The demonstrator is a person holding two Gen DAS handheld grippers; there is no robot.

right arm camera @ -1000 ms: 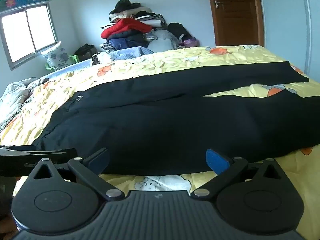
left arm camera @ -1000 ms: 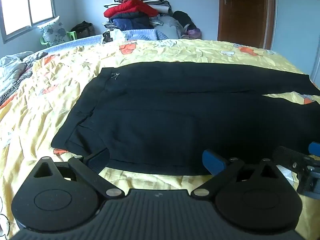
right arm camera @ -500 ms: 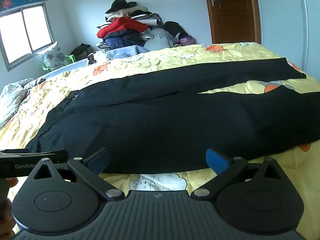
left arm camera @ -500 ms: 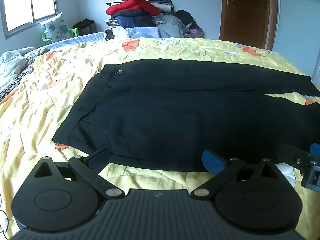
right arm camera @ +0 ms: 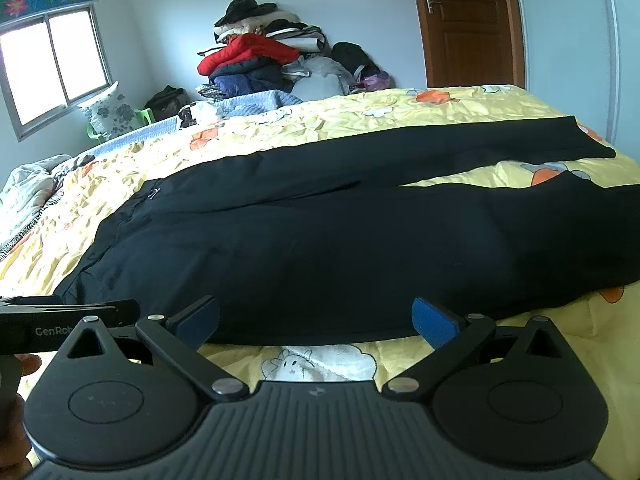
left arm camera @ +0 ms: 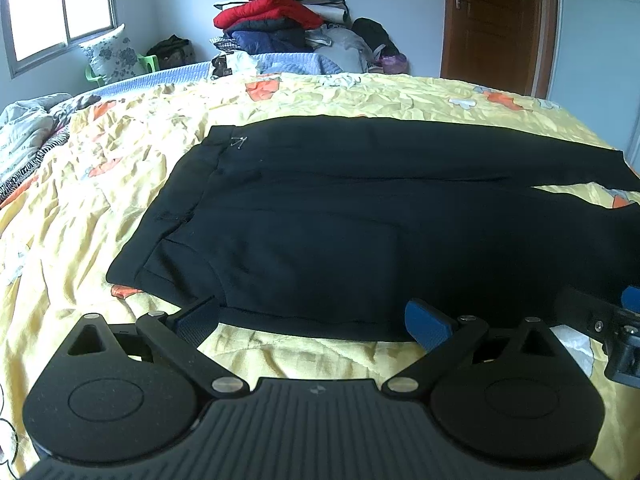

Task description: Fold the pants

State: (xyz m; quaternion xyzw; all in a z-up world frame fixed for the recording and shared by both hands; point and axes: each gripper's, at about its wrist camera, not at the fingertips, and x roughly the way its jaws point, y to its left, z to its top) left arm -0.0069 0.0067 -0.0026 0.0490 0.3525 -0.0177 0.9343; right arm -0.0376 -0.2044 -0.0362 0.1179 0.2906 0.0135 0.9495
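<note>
In the left wrist view, the black pants (left arm camera: 360, 216) lie spread flat on the yellow bedspread (left arm camera: 100, 208), waistband toward the window side, legs running off toward the door side. The left gripper (left arm camera: 312, 318) hangs at the pants' near hem with its jaws wide apart and nothing between them. The risk here is a shallow bite: if the blue pads close on the top layer alone, the lower layer would stay behind and the fold would drag crooked. They could equally pinch the crumpled bedspread along with the cloth.

In the right wrist view, the right gripper (right arm camera: 316, 320) also stands wide open and empty at the near edge of the pants (right arm camera: 340, 248), further along the near leg. The two legs splay apart toward the door side, so a lift from unevenly matched grips would likely leave them misaligned.
</note>
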